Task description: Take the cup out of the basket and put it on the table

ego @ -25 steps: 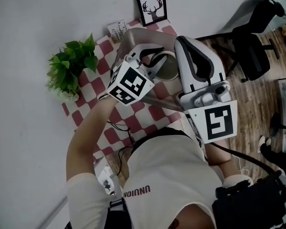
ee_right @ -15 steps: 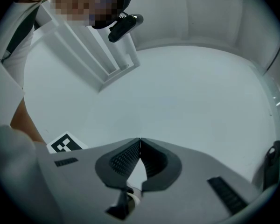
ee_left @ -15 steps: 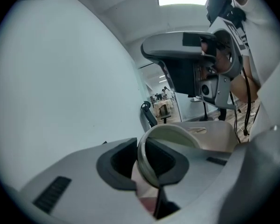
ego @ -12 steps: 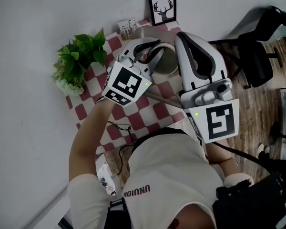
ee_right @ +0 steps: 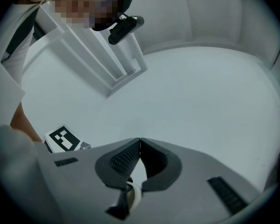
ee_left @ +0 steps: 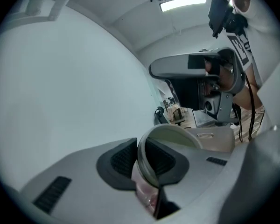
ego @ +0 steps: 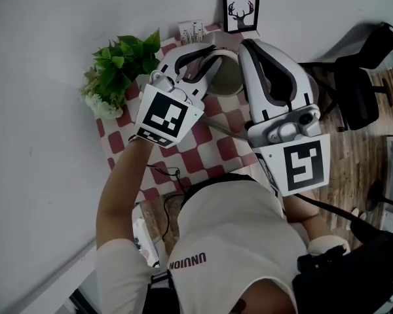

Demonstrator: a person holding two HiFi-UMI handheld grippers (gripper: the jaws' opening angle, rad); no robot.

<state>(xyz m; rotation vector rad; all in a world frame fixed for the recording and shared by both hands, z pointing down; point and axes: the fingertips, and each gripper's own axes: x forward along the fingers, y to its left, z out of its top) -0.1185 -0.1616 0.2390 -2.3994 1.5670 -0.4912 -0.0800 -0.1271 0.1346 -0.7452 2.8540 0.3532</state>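
The cup (ee_left: 173, 135) is caught by its wall between the left gripper's (ee_left: 141, 148) jaws, which are closed to a narrow gap on it, one pad inside the rim and one outside. It sits at the jaw tips, over the checked table (ego: 217, 148). The right gripper (ee_right: 139, 143) is just beside it, its jaws pressed together with nothing between the pads.

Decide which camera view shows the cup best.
The left gripper view: the cup sits close up, its wall clamped by the left gripper. The head view shows only part of its rim behind that gripper; the right gripper view shows none.
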